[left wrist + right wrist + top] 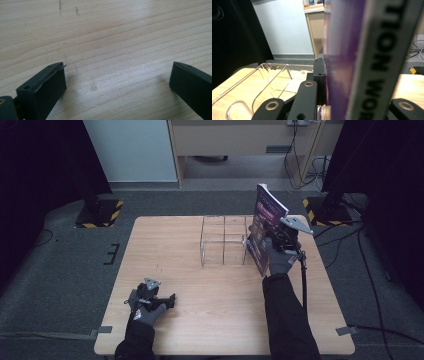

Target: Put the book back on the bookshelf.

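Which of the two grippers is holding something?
The right gripper, clamped on an upright purple book beside the clear rack. The left gripper rests open and empty on the table.

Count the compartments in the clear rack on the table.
2 clearly visible: the clear rack has one on its left and one on its right beside the book; a third may hide behind the book.

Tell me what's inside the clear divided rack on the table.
The clear rack has nothing in the compartments that show. The book, clamped upright in the right gripper, covers its right end, so that part cannot be checked.
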Available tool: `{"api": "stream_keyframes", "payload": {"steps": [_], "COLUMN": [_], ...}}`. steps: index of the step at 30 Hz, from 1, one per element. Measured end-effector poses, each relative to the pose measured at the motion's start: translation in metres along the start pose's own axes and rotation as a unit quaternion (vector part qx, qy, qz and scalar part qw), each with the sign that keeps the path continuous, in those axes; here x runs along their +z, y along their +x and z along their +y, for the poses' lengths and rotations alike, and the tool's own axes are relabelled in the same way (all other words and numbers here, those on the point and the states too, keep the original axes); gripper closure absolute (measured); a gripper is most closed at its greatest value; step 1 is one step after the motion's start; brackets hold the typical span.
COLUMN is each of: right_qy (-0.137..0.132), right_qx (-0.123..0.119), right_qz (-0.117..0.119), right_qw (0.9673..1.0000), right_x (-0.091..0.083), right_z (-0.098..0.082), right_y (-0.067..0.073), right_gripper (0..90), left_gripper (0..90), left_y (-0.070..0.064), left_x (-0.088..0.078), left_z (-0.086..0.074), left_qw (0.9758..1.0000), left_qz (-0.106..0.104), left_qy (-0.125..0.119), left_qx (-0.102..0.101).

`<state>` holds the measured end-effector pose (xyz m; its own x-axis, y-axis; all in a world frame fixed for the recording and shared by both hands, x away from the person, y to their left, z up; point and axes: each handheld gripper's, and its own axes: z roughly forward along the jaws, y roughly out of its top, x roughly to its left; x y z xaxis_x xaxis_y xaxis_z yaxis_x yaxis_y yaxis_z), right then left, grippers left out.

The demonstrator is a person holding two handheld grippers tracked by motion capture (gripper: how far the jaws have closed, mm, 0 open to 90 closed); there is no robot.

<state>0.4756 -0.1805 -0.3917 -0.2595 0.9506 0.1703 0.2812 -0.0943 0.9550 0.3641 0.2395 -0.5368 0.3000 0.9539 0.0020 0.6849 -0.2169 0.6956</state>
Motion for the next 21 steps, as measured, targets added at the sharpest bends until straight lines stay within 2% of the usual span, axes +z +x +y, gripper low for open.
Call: {"api": "stream_keyframes", "payload": {"steps": [7, 13, 21], "right_qy": [-0.002, -0.002, -0.009], "right_qx": [0.001, 0.005, 0.005], "right_qz": [-0.004, 0.003, 0.003], "right_qw": [1.0000, 1.0000, 0.9999], "right_x": [0.004, 0.007, 0.005], "right_z": [-0.011, -0.021, -0.027], "right_y": [0.000, -0.001, 0.000], "right_gripper": [82.8, 82.8, 82.6], "left_gripper": [0.0, 0.0, 0.0], "left_y": [0.000, 0.000, 0.000], "left_x": [0.000, 0.000, 0.000], "left_z": [0.000, 0.000, 0.000], "left_qw": [1.0000, 1.0000, 1.0000], "left_qz": [0.000, 0.000, -0.001], "left_qy": [0.000, 0.000, 0.000], "left_qx": [0.000, 0.000, 0.001]}}
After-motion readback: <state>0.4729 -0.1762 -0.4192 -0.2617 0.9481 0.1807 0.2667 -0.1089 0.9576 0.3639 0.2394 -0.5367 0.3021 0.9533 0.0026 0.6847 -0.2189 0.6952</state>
